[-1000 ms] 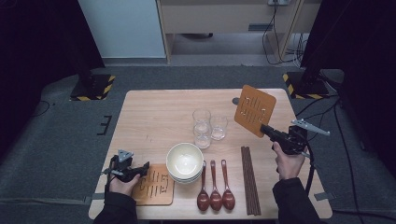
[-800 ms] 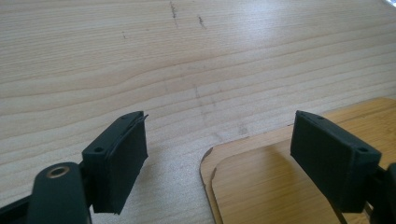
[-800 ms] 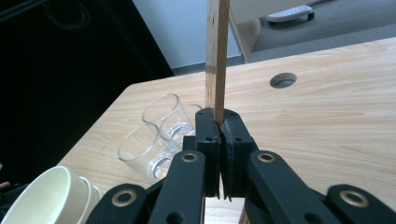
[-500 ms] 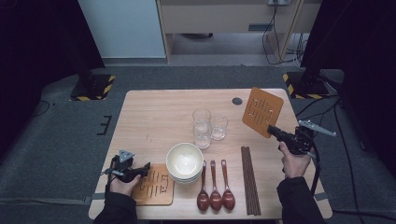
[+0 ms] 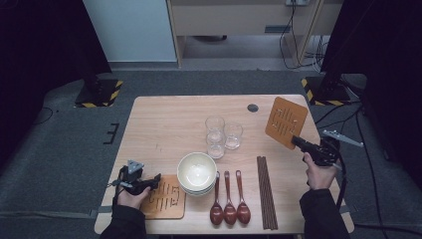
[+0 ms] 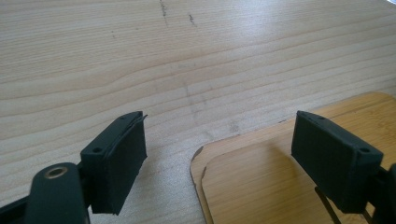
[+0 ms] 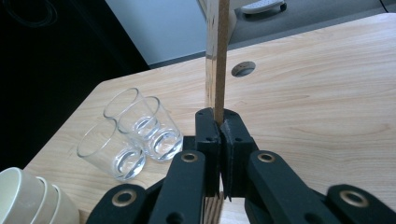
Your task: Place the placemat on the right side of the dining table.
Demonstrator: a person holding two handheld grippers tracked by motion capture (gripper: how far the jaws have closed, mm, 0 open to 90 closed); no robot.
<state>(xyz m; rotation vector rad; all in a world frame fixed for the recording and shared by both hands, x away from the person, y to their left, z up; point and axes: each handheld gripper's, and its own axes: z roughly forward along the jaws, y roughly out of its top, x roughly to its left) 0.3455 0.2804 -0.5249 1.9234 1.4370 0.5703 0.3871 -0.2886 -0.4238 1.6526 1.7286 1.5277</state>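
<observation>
My right gripper (image 5: 297,142) is shut on the lower edge of a thin wooden coaster (image 5: 285,122) with slots, held tilted above the table's right side. In the right gripper view the coaster (image 7: 215,56) stands edge-on, pinched between the jaws of the right gripper (image 7: 219,133). My left gripper (image 5: 156,179) rests open at the front left, its jaws over the corner of stacked wooden coasters (image 5: 164,197). The left gripper view shows the left gripper (image 6: 223,161) with jaws wide apart and the stacked coasters (image 6: 261,179) lying below, untouched.
A stack of white bowls (image 5: 197,173) sits at the front centre, with three dark spoons (image 5: 229,199) and chopsticks (image 5: 265,191) to its right. Three glasses (image 5: 219,134) stand mid-table. A round cable hole (image 5: 253,107) lies near the back edge of the wooden table (image 5: 164,119).
My right hand has carried the slotted coaster to the right and slightly lower, toward the table's right edge. The left hand has stayed put.
</observation>
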